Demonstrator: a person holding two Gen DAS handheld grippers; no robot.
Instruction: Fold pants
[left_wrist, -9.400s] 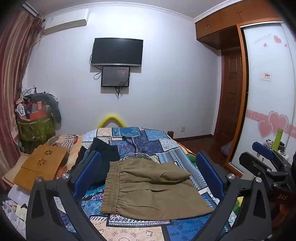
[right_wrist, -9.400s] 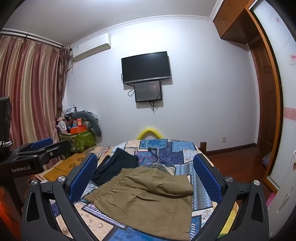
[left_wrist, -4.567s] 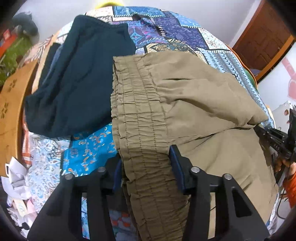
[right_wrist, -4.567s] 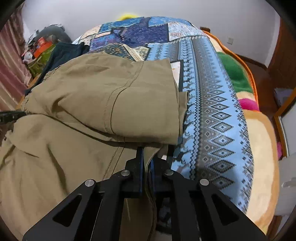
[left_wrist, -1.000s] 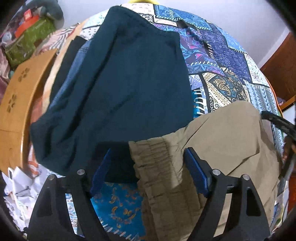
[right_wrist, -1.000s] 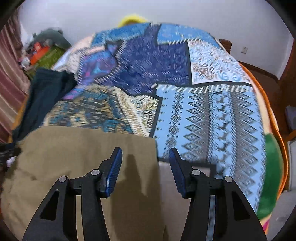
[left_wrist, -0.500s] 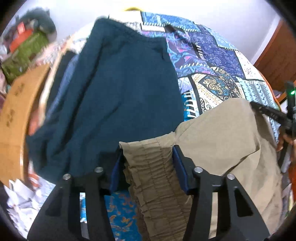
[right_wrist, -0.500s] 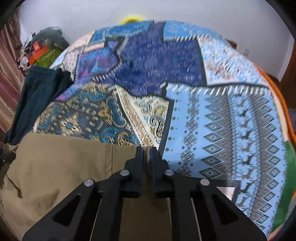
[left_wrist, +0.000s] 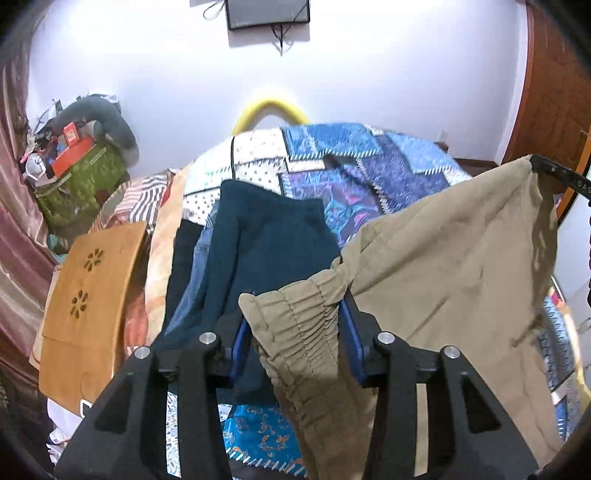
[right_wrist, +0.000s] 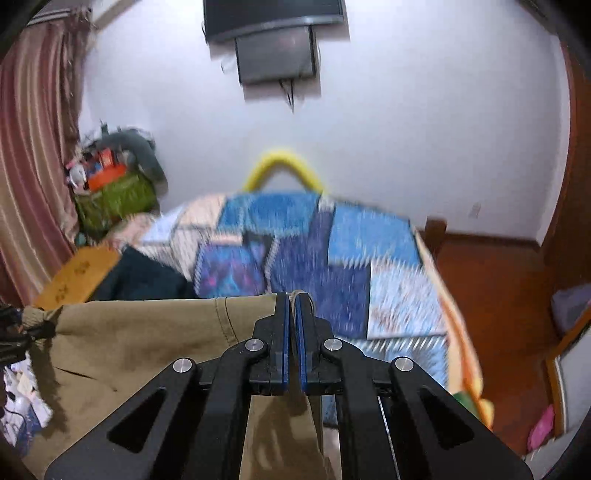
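The khaki pants (left_wrist: 443, 266) are lifted off the bed and stretched between my two grippers. My left gripper (left_wrist: 295, 321) is shut on the gathered elastic waistband (left_wrist: 299, 325). My right gripper (right_wrist: 293, 306) is shut on the other corner of the khaki pants (right_wrist: 147, 332); its tip also shows in the left wrist view (left_wrist: 554, 173) at the far right. The cloth hangs down below both grippers.
A patchwork quilt (left_wrist: 369, 155) covers the bed. Dark teal pants (left_wrist: 266, 236) and other dark clothes lie on its left side. A wooden lap board (left_wrist: 88, 295) and a cluttered green bag (left_wrist: 81, 181) stand left. A wooden door (left_wrist: 554, 92) is right.
Both grippers have risen from the bed with the khaki pants in them; the views now tilt up toward the wall. The right wrist view is blurred by motion.
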